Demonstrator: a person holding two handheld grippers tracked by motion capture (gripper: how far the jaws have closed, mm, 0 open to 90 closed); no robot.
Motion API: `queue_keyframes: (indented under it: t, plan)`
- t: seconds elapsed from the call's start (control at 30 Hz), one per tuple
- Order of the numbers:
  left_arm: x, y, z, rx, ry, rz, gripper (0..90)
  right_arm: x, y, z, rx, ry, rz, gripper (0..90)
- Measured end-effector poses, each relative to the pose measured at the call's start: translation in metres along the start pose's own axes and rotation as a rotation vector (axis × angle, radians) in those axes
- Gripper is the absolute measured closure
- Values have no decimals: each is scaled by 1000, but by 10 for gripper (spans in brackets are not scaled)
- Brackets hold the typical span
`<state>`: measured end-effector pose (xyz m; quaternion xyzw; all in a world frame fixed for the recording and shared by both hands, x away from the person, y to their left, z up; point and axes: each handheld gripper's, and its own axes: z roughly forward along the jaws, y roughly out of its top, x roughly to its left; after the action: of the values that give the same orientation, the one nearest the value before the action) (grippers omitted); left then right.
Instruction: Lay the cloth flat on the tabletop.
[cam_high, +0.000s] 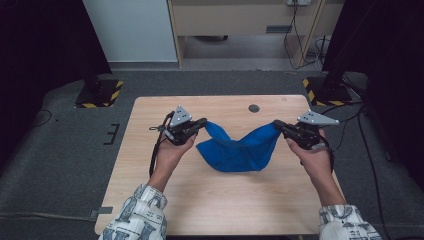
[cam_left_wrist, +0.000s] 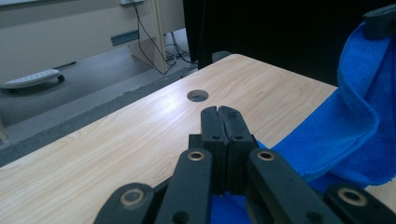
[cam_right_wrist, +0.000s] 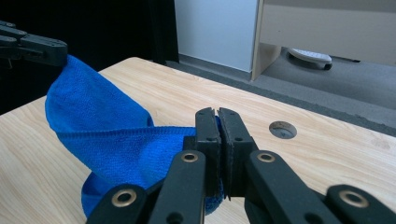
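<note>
A person stands at a light wooden table (cam_high: 150, 200), holding 2 handheld grippers over its far half, with a blue cloth (cam_high: 239, 150) strung between them. The left gripper (cam_high: 202, 122) sits at about 9 o'clock from the cloth and the right gripper (cam_high: 277, 125) at about 3 o'clock, each pinching 1 upper corner.

The cloth sags in a loose U near the table's centre, just toward 12 o'clock; its corners are raised, while its lowest fold looks to rest on the wood. Judging from this, the pickup by 2 corners is done. Lifting the cloth clear and spreading or folding it appears to remain.

In the left gripper view, its 2 black jaws are clenched together, with blue cloth (cam_left_wrist: 336, 135) emerging from beneath them toward 3 o'clock. In the right gripper view, its jaws are likewise clamped shut on the cloth (cam_right_wrist: 116, 144), which trails toward 9 o'clock. A round cable hole (cam_high: 254, 108) lies at 12 o'clock.
</note>
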<state>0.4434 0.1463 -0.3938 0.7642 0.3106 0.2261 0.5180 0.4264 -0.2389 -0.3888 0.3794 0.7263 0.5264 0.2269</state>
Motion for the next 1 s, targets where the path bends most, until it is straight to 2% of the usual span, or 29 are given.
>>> queue_keyframes:
  t: [0.27,0.6,1.0]
  plan:
    - [8,0,-12,-17,19,-11,891,-2,6,-2,-11,-3,7,878]
    - [11,4,-20,-38,25,-8,892,-3,7,-2,-17,-1,12,878]
    - [19,3,-31,-61,44,-28,893,-5,9,-5,-24,-11,7,887]
